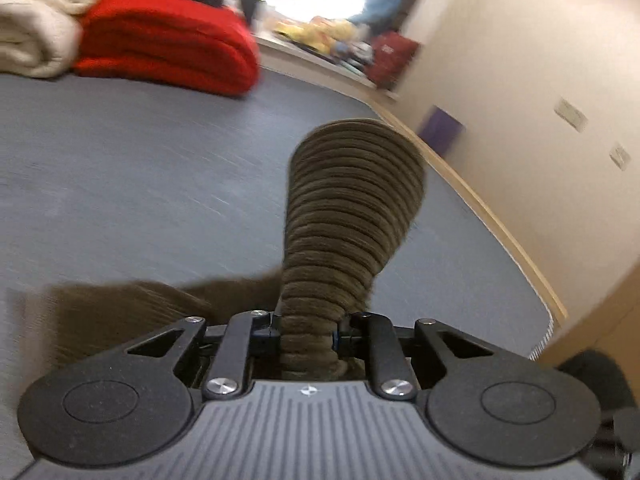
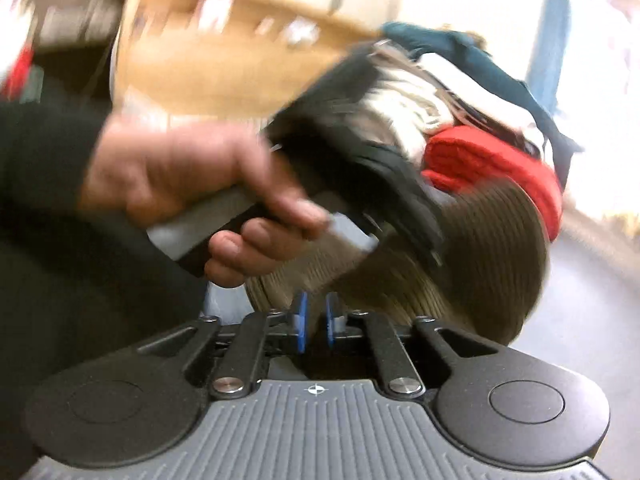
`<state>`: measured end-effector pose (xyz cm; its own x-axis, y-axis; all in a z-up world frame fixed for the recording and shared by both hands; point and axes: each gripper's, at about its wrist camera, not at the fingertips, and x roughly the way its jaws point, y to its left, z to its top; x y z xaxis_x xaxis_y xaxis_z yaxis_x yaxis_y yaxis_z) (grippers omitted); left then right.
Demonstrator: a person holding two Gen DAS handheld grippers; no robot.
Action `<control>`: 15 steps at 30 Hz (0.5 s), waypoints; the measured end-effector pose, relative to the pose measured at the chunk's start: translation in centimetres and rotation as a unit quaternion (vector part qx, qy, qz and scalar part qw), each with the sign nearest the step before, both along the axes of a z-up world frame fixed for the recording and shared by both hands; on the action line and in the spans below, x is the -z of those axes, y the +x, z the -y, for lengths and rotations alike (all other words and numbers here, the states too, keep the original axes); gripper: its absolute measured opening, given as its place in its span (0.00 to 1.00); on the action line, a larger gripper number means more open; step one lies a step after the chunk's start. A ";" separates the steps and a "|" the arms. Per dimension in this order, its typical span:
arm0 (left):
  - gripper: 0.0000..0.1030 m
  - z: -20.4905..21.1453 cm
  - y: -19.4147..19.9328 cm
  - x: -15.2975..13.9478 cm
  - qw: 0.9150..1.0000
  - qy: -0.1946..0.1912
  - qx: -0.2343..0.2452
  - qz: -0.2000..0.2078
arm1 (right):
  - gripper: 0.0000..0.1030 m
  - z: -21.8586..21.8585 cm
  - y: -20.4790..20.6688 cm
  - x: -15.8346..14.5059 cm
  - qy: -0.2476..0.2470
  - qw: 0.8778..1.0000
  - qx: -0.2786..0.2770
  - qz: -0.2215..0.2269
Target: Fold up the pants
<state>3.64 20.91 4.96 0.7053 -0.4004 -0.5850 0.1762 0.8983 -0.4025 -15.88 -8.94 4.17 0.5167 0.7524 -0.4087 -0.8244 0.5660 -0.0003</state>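
Left wrist view: your left hand-held gripper (image 1: 306, 334) is clamped tight on a bunched ridge of the brown corduroy pants (image 1: 352, 208), which rise off the grey table (image 1: 140, 168); more cloth trails off to the left. You look to be lifting an end to start a fold, so next carry it across and lay it flat. A red blanket (image 1: 168, 44) and a cream one (image 1: 36, 20) sit at the far edge, beside a beige wall (image 1: 520, 60).

Right wrist view: your right hand-held gripper (image 2: 316, 322) shows a narrow gap between blue pads (image 2: 301, 320); whether cloth sits in it, I cannot tell. Your left hand (image 2: 192, 176) holds the other tool above the pants.
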 end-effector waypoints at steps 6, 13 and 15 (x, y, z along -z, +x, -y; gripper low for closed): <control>0.85 -15.1 1.7 2.2 0.982 -0.010 -0.153 -0.111 | 0.73 3.3 7.1 -0.1 0.124 0.972 0.103 -0.169; 0.92 -19.0 2.4 9.7 0.950 -0.150 -0.198 -0.190 | 0.74 1.7 15.0 5.3 0.145 0.906 0.199 -0.344; 0.92 -18.0 2.4 12.5 0.937 -0.190 -0.202 -0.214 | 0.74 0.4 16.8 6.6 0.149 0.891 0.196 -0.381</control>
<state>6.04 38.94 -7.51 0.5768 -0.3886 -0.7186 -0.3975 0.6350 -0.6624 0.88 -9.38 -2.47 0.4219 0.7087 -0.5654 -0.2585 0.6918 0.6742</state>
